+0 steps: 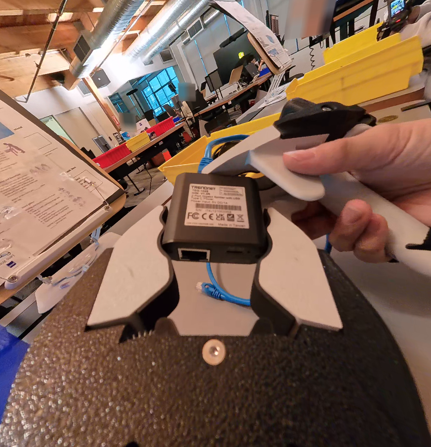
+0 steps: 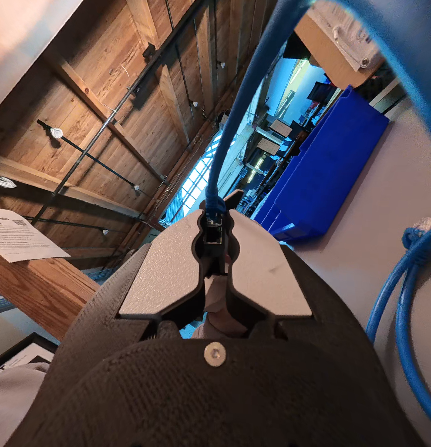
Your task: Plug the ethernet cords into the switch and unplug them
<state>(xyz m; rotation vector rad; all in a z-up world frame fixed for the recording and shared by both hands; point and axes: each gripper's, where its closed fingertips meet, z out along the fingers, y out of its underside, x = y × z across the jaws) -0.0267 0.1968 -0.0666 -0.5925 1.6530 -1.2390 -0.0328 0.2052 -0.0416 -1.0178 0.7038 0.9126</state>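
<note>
A small black switch (image 1: 217, 193) with a white label on top is clamped between the fingers of my left gripper (image 1: 215, 212). The port facing this camera is empty. A loose blue cord plug (image 1: 207, 290) lies on the grey table (image 1: 379, 314) below it. A hand (image 1: 379, 169) holds my right gripper, whose upper finger (image 1: 246, 154) lies over the switch's far end. In the right wrist view, my right gripper (image 2: 214, 215) is shut on the switch (image 2: 212, 235). A blue cord (image 2: 233, 121) is plugged into the upper port and the lower port is empty.
Yellow bins (image 1: 354, 72) stand behind the switch. An instruction board (image 1: 40, 181) on a stand leans at the left. A blue bin (image 2: 330, 169) sits on the table. A second blue cord (image 2: 403, 302) with a loose plug (image 2: 425, 227) lies at the right.
</note>
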